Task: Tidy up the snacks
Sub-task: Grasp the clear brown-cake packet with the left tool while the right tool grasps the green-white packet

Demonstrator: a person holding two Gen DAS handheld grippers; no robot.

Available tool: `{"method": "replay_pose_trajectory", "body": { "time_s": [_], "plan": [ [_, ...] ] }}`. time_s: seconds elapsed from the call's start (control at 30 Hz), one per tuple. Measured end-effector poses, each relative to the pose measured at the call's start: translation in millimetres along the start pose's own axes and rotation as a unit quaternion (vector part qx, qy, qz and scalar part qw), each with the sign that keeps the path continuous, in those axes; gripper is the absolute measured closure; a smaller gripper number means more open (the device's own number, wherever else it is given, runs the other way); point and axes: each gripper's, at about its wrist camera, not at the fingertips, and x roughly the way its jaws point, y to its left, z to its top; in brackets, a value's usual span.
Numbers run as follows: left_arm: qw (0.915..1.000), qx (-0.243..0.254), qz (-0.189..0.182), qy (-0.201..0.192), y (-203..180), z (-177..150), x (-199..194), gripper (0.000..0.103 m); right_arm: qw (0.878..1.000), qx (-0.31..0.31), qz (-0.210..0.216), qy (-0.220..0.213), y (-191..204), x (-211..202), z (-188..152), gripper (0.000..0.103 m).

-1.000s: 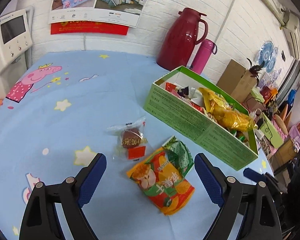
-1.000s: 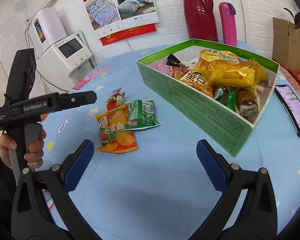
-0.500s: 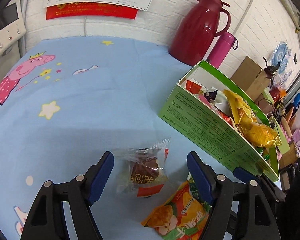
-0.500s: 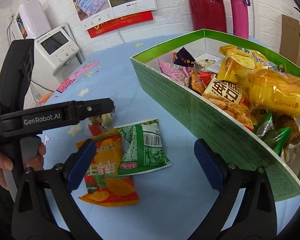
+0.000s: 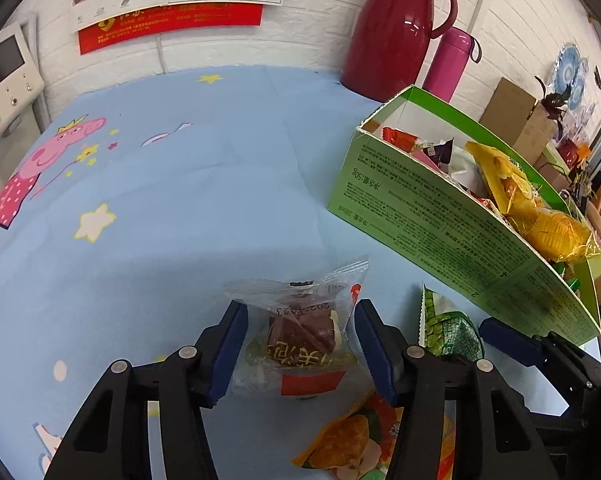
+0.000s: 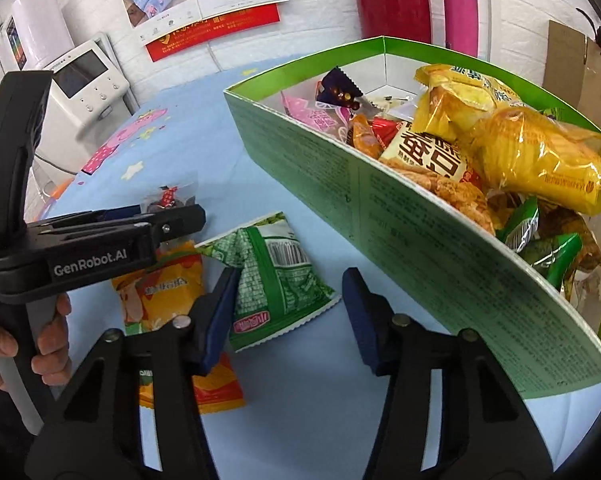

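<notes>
Blue tablecloth; left gripper fingers astride clear-wrapped snack

Three snack packets lie on the tablecloth left of the box; two flasks stand behind it.

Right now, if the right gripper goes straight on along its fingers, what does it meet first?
Most likely the green snack packet: it lies on the tablecloth between the open fingers of the right gripper, just ahead. The green box sits off to the right. Depth is uncertain.
</notes>
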Motion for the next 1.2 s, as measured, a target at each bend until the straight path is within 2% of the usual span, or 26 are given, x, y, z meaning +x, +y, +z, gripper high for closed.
{"method": "replay_pose_trajectory", "body": {
  "time_s": [0.43,0.53,0.67,0.7,0.73,0.8,0.9,1.0,1.03,1.2],
  "plan": [
    [1.0,0.004,0.001,0.0,-1.5,0.0,0.1,0.046,1.0,0.002,0.002,-0.001,0.4,0.0,-2.3,0.048],
    [0.9999,0.011,0.008,-0.002,-2.7,0.3,0.1,0.055,1.0,0.002,0.002,-0.002,-0.2,-2.1,-4.0,0.048],
    [1.0,0.007,-0.002,-0.004,-0.3,1.7,-1.5,0.059,1.0,0.005,0.004,-0.005,-1.3,-3.8,-5.2,0.051],
    [0.9999,0.003,-0.01,-0.004,1.4,2.5,-2.3,0.061,1.0,0.005,0.006,-0.006,-1.7,-4.3,-5.3,0.053],
    [0.9998,0.0,-0.02,-0.005,3.0,3.3,-4.3,0.068,1.0,0.003,0.007,-0.008,-1.2,-5.2,-5.0,0.058],
    [0.9994,-0.011,-0.031,-0.008,7.4,5.7,-9.8,0.069,1.0,-0.004,0.009,-0.014,0.5,-7.9,-5.2,0.064],
    [0.9989,-0.023,-0.039,-0.014,12.4,9.7,-15.4,0.069,1.0,-0.014,0.005,-0.015,3.6,-8.9,-5.8,0.066],
    [0.9977,-0.039,-0.052,-0.02,15.9,13.1,-22.3,0.069,1.0,-0.006,0.019,-0.016,2.5,-11.0,-6.2,0.069],
    [0.9972,-0.041,-0.058,-0.024,16.1,13.0,-26.0,0.069,1.0,-0.005,0.022,-0.02,2.4,-13.5,-5.8,0.079],
    [0.9959,-0.03,-0.067,-0.053,5.3,17.1,-48.9,0.069,0.998,-0.006,0.037,-0.047,3.5,-29.7,-3.0,0.096]
  ]
}}
